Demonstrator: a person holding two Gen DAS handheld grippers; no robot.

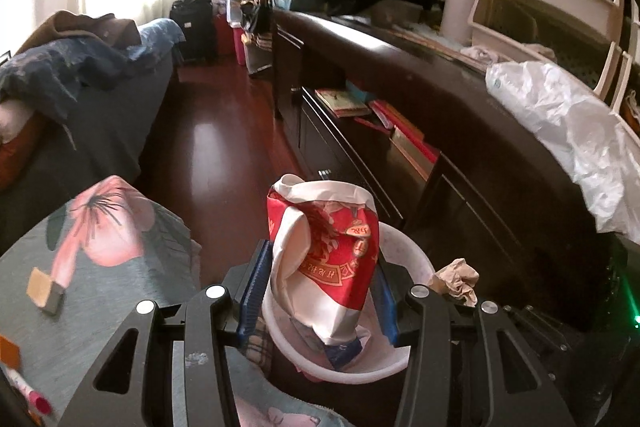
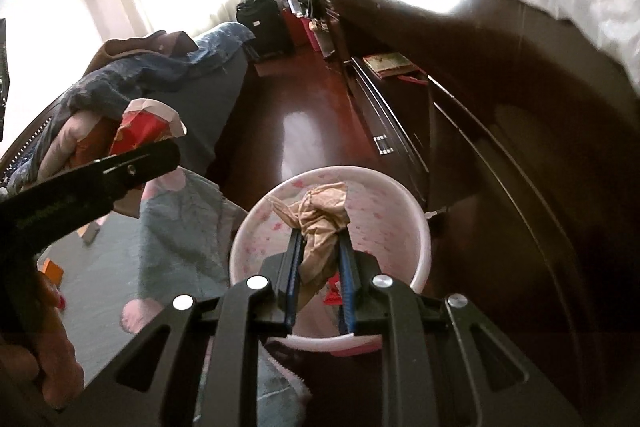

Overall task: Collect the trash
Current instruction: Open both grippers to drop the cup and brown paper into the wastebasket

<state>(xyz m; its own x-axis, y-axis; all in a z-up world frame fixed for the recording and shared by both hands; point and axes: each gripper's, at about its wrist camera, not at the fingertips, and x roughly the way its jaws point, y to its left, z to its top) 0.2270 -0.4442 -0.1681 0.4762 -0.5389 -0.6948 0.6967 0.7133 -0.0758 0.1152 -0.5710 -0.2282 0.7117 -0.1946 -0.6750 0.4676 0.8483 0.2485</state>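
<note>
My left gripper (image 1: 320, 267) is shut on a crumpled red and white paper bag (image 1: 328, 251), held just above a pale pink waste bin (image 1: 404, 251) that has some scraps inside. My right gripper (image 2: 320, 243) is shut on a crumpled brown paper wad (image 2: 320, 223) and hangs over the mouth of the same bin (image 2: 404, 199). The brown wad (image 1: 458, 281) also shows at the right in the left wrist view. In the right wrist view the left gripper's dark finger (image 2: 120, 171) and the red bag (image 2: 140, 127) appear at the left.
A table with a grey floral cloth (image 1: 100, 247) lies left of the bin, with small items on it. A dark wood cabinet (image 1: 440, 131) runs along the right, with a white plastic bag (image 1: 560, 131) on top. A bed (image 1: 80, 87) stands at the left, and red-brown floor (image 1: 224, 123) lies between.
</note>
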